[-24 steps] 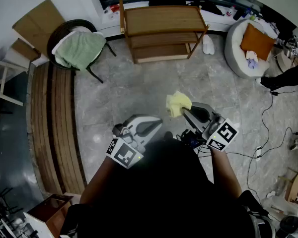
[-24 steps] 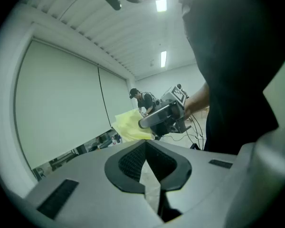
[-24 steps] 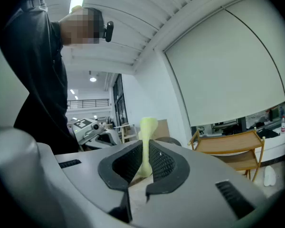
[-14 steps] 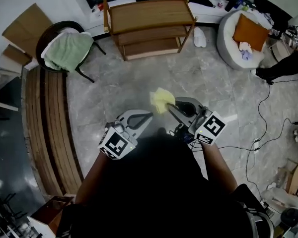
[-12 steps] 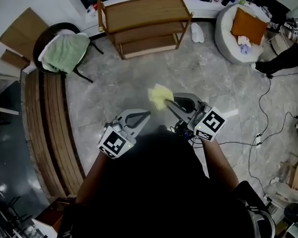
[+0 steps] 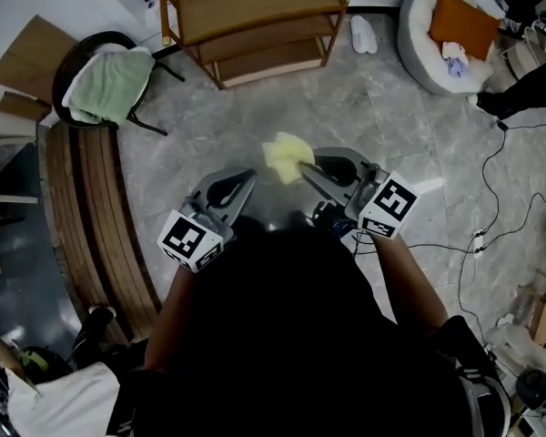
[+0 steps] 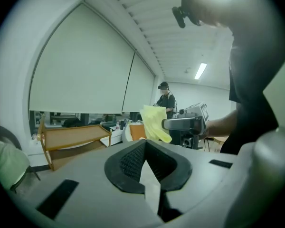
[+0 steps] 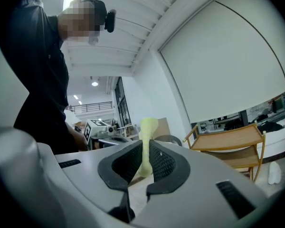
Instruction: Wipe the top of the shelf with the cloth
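Note:
The wooden shelf (image 6: 255, 7) stands at the top of the head view, its top board bare; it also shows at a distance in the left gripper view (image 7: 73, 136) and the right gripper view (image 8: 230, 139). A yellow cloth (image 6: 285, 159) hangs in the air over the grey floor, well short of the shelf. My right gripper (image 6: 305, 169) is shut on the cloth, which sticks up between its black pads (image 8: 146, 141). My left gripper (image 6: 244, 180) is beside it on the left, shut with nothing in it (image 7: 145, 142). From there I see the cloth (image 7: 154, 122) to the right.
A black chair with a green towel (image 6: 114, 85) stands left of the shelf. Wooden planks (image 6: 91, 208) run along the left. A white pouffe with an orange cushion (image 6: 446, 25) is at the top right. Cables (image 6: 491, 217) lie on the floor at the right.
The shelf has slid up and to the left in the head view. Both grippers sit a little higher in the frame, and the cloth is still held by the right one.

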{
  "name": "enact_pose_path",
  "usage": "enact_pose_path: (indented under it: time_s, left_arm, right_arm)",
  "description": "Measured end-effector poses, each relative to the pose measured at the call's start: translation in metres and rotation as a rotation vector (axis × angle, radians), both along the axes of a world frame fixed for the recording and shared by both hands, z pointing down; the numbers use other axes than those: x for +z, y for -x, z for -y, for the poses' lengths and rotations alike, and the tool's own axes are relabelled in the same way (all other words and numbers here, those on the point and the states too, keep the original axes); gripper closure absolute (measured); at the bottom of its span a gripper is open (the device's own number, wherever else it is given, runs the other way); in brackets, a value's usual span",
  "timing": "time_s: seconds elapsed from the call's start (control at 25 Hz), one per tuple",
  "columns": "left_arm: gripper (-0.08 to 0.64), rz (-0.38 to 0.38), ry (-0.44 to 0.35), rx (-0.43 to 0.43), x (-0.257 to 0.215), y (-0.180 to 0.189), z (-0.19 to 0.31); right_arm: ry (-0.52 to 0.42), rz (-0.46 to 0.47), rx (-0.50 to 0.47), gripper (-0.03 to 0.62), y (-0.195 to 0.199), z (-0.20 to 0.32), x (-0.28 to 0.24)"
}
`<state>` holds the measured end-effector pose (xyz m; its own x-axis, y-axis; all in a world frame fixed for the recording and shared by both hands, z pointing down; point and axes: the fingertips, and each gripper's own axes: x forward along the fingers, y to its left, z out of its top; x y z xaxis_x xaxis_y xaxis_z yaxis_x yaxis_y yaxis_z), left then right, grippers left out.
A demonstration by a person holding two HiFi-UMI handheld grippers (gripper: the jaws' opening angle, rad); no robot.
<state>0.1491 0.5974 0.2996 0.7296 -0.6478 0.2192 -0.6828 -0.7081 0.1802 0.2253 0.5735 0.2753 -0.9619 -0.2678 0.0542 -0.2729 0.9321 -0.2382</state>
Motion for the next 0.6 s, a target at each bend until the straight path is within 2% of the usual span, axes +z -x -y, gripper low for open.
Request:
enact_pose_path:
  time_s: [0.16,0.32,0.6]
  left_arm:
    - [0.549,-0.053,0.039,-0.028,0.006,0.008,0.008]
    - [0.549,-0.063,0.065,-0.033,0.023,0.035,0.036]
    - [0.549,-0.110,0.041,-0.052,0.008,0.121,0.117]
  right_arm:
    - [0.040,0.000,-0.041,0.546,0.009,0.012,0.010]
    - [0.057,-0.026,-0.051,0.546,0.038,0.045,0.017]
    - [0.074,-0.112,-0.015,0.546,0.119,0.124,0.016]
